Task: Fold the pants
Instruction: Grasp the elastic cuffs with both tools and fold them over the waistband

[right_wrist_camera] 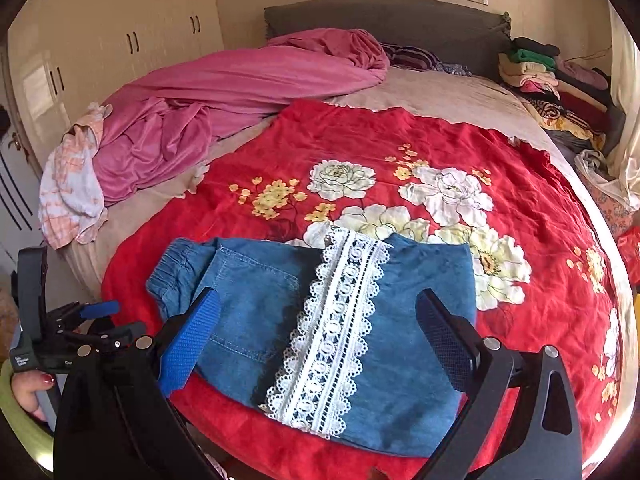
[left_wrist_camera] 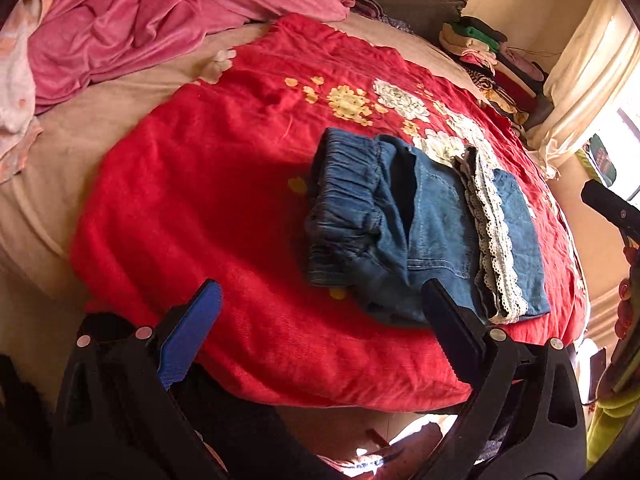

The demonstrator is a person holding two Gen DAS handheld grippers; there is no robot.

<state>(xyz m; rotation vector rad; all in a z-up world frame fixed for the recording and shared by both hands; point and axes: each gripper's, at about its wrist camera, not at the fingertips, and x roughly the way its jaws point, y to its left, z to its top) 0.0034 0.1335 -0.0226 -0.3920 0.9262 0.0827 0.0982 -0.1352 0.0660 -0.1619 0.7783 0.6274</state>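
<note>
A: Left wrist view first. Left gripper [left_wrist_camera: 320, 312] released, jaws spread wide, nothing between them, hanging above the red floral cover [left_wrist_camera: 208, 200] on the bed [left_wrist_camera: 72, 136].

B: Pants?

A: Folded denim pants [left_wrist_camera: 420, 220] lying on the red cover, beyond the gripper and toward its right finger. Elastic waistband [left_wrist_camera: 344, 184] facing left, white lace trim [left_wrist_camera: 494, 236] running across the fold. Right fingertip overlapping the near edge of the denim in the picture; contact impossible to tell.

B: Anything else there?

A: Crumpled pink sheet [left_wrist_camera: 132, 28] at the far left, stack of folded clothes [left_wrist_camera: 492, 64] at the far right. Part of the other gripper at the right edge.

B: Right wrist view now.

A: Right gripper [right_wrist_camera: 320, 320] also released, jaws wide, gripping nothing. Same pants [right_wrist_camera: 260, 300] straight ahead on the red cover [right_wrist_camera: 540, 220], lace trim [right_wrist_camera: 332, 328] running down the middle between the 2 fingers. Left gripper [right_wrist_camera: 96, 312] low at the left edge, held by a hand [right_wrist_camera: 32, 396]. Pink sheet [right_wrist_camera: 240, 84] bunched toward the grey headboard [right_wrist_camera: 400, 20], wardrobe doors [right_wrist_camera: 132, 24] behind, clothes pile [right_wrist_camera: 552, 76] at the right.
</note>
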